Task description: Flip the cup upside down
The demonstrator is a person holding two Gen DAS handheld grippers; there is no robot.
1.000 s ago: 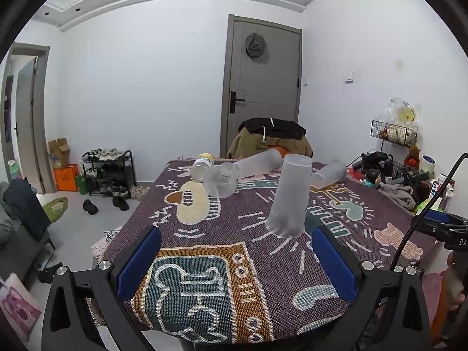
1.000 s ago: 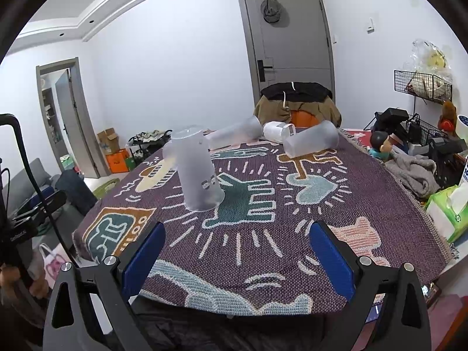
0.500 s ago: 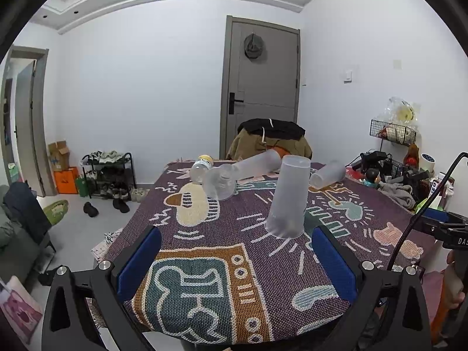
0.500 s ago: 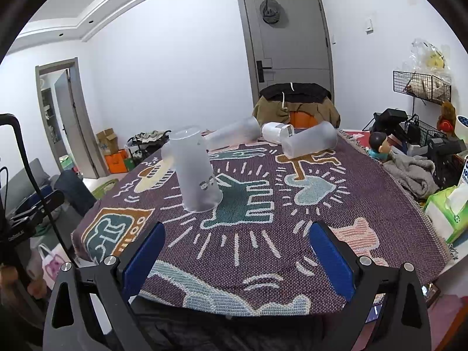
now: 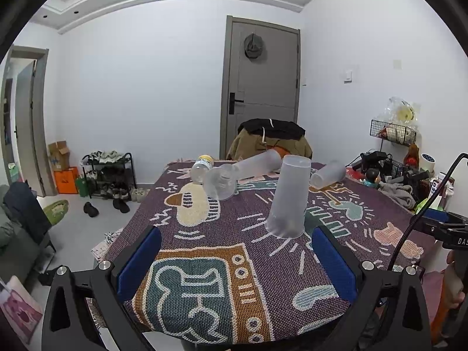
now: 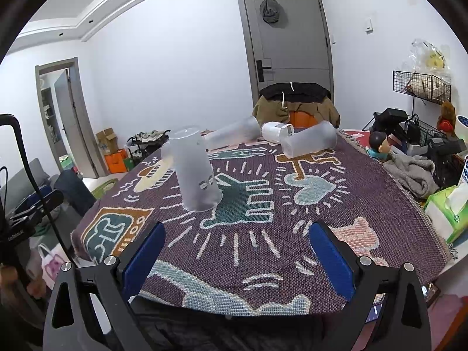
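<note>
left gripper (image 5: 236, 253) gaping | right gripper (image 6: 237, 247) gaping | cup (image 5: 289, 196) rim-down, frosted

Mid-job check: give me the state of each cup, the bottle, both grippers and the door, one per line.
standing cup: inverted, wide mouth down on the tablecloth, free of both grippers
long cup: lying on its side
short cup: lying on its side
clear bottle: lying down
left gripper: open, empty
right gripper: open, empty
door: closed
</note>
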